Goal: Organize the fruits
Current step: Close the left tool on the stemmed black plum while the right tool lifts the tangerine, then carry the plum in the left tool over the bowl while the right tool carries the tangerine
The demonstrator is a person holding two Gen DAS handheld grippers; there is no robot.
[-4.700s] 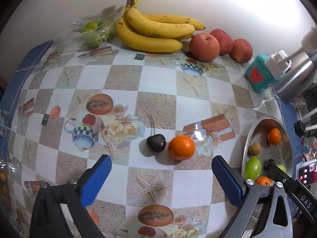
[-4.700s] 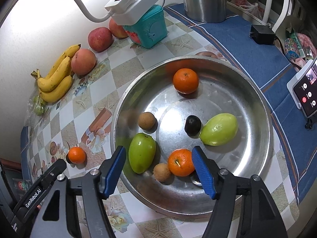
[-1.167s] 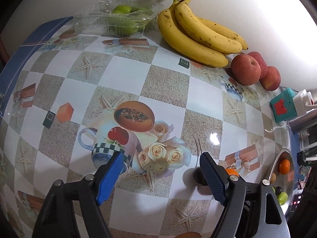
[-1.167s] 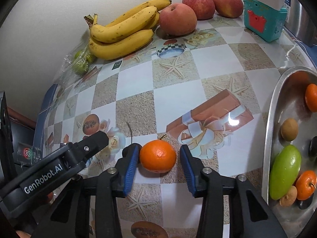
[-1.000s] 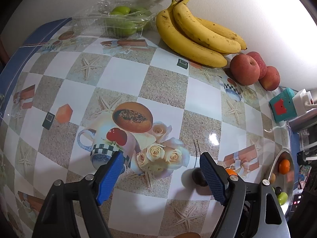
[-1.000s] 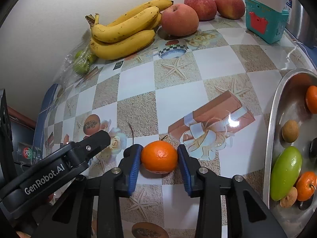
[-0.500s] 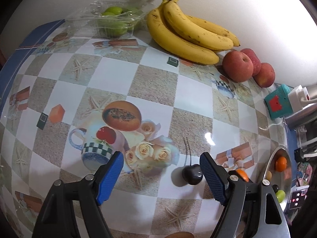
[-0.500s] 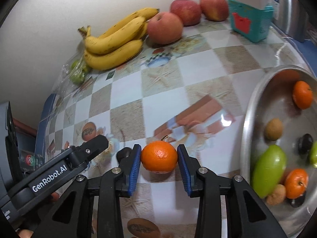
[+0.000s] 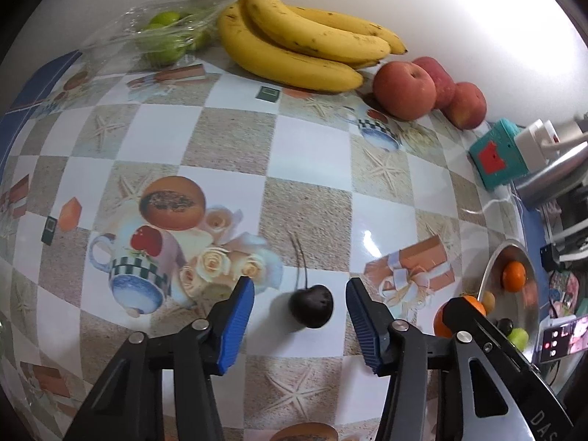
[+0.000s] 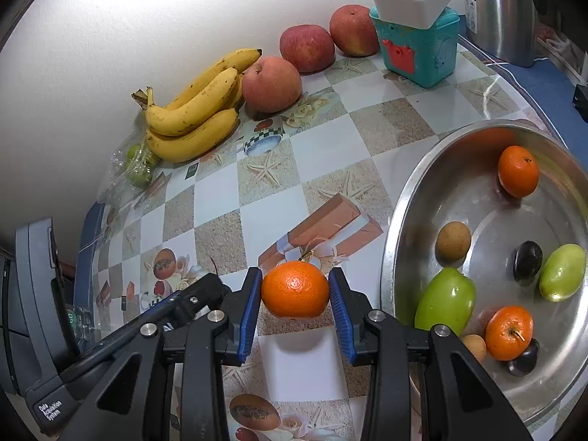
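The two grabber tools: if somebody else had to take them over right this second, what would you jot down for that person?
Right gripper: shut on a tangerine, lifted off the tablecloth beside the metal bowl.
Left gripper: jaws have just been closing around the dark cherry, which lies on the cloth; the pads do not press it yet.
Done: the bowl holds two tangerines, two green fruits, two brown ones and two dark ones.
Left: set the tangerine in the bowl, then grip the cherry and bring it over. Bananas, apples and the bagged green fruits lie along the wall.

Metal bowl (image 10: pixel 400 220) cut off right
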